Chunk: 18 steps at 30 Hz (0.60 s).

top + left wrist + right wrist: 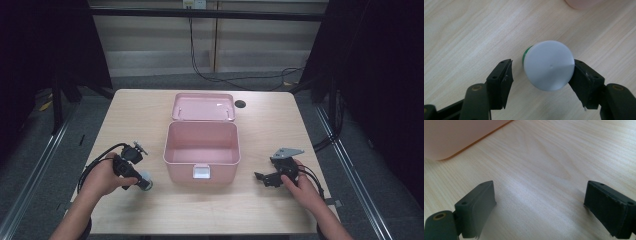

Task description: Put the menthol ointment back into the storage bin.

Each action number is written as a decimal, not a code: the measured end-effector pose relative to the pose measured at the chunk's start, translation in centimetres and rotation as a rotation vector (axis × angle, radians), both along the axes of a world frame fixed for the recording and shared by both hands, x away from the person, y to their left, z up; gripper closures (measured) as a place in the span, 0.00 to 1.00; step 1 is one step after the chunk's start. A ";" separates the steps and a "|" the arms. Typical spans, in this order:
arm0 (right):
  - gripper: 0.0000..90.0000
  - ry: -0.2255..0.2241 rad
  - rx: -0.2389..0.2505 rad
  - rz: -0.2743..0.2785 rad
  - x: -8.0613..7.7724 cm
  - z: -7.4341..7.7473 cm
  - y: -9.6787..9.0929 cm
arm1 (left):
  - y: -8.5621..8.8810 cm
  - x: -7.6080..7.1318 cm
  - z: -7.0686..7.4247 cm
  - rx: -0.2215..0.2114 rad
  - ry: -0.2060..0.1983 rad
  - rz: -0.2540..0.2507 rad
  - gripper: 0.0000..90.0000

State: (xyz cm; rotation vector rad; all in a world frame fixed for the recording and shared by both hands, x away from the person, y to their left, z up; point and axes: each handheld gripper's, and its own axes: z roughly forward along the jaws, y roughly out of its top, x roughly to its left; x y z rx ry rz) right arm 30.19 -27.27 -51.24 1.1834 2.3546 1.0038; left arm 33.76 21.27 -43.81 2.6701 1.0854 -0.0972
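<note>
Left gripper view showed the left gripper point(541, 68) partly closed around a white-capped jar point(548, 65) – one pad touching, the other with a gap, so no firm grip yet – just left of the open pink box point(201, 150), placement undone; right gripper point(540, 206) wide open, empty.

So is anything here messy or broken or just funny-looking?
Nothing is spilled or broken. The pink box sits square on the table with its lid open behind it. One small oddity: the white-capped jar sits off-centre in the left gripper, against one jaw with a gap at the other.
</note>
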 end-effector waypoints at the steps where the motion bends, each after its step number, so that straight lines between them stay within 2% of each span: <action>1: 0.10 0.000 0.000 0.000 0.0 0.0 0.0 | -0.3 0.1 0.1 -0.009 0.006 0.018 0.42; 3: 0.10 -0.001 0.000 0.001 0.0 0.0 0.0 | -0.4 0.2 0.2 -0.011 0.014 0.024 0.46; 5: 0.10 0.000 0.000 0.000 0.0 0.0 0.0 | -0.8 0.4 0.5 -0.001 0.036 0.045 0.48; 9: 0.10 0.000 0.000 0.000 0.0 0.0 0.0 | -1.3 0.7 0.8 0.022 0.057 0.051 0.54; 14: 0.10 0.000 0.000 0.000 0.0 0.0 0.0 | -1.4 0.9 0.9 0.040 0.090 0.075 0.55; 18: 0.10 0.000 0.000 0.000 0.0 0.0 0.0 | -1.3 0.9 1.2 0.035 0.105 0.083 0.55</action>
